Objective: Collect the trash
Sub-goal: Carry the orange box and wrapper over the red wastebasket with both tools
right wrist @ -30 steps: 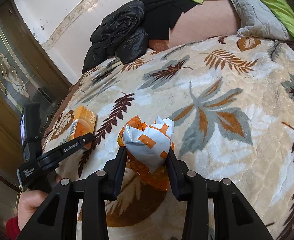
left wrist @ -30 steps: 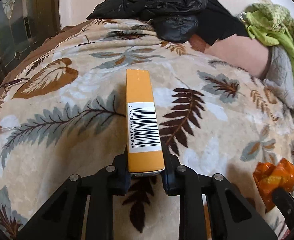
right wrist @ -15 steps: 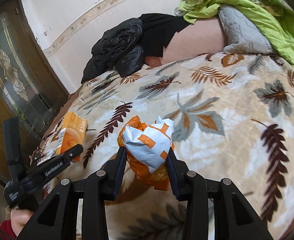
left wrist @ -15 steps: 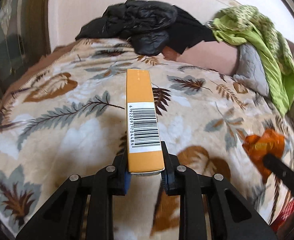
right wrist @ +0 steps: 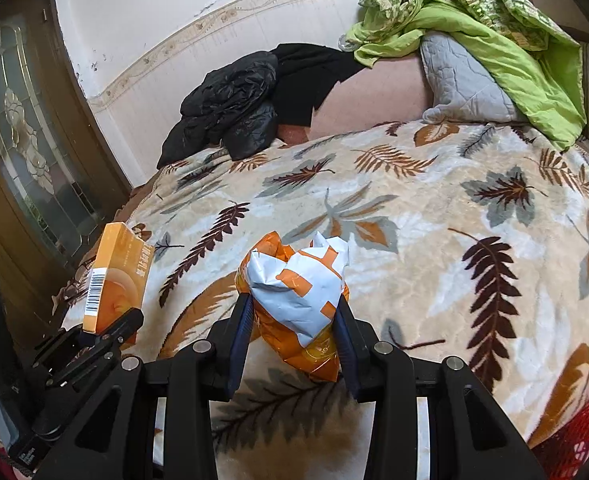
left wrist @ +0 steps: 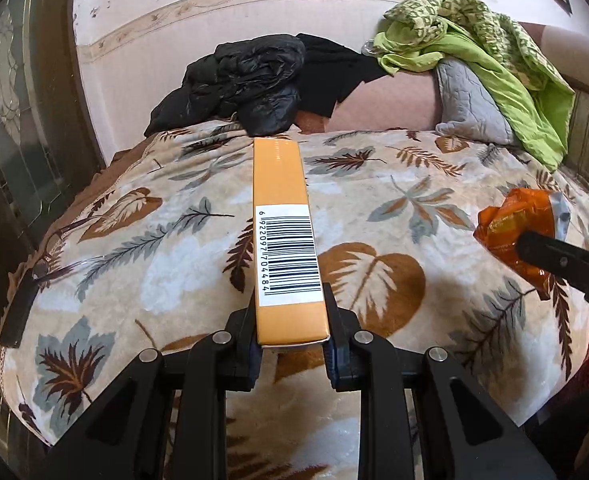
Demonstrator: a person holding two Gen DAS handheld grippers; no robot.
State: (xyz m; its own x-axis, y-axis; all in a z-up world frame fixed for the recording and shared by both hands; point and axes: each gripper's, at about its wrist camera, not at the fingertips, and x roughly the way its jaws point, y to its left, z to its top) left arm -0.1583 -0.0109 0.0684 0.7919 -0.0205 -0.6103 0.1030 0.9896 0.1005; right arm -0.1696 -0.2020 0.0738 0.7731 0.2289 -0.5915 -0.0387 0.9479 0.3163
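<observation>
A leaf-print blanket (left wrist: 394, 200) covers the bed. At its far end lie a green quilt (left wrist: 506, 80), a black jacket (left wrist: 246, 80) and a grey pillow (left wrist: 466, 104). Above the blanket, the left gripper (left wrist: 292, 334) is clamped on an orange box (left wrist: 284, 236), and the right gripper (right wrist: 294, 320) is closed on a crumpled wrapper (right wrist: 298, 292). A red basket (right wrist: 578, 440) shows at lower right.

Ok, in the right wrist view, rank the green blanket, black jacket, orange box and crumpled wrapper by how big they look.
1. green blanket
2. black jacket
3. crumpled wrapper, held in the right claw
4. orange box, held in the left claw

The wrapper and box sit nearest the camera, so their true sizes are unsure.
</observation>
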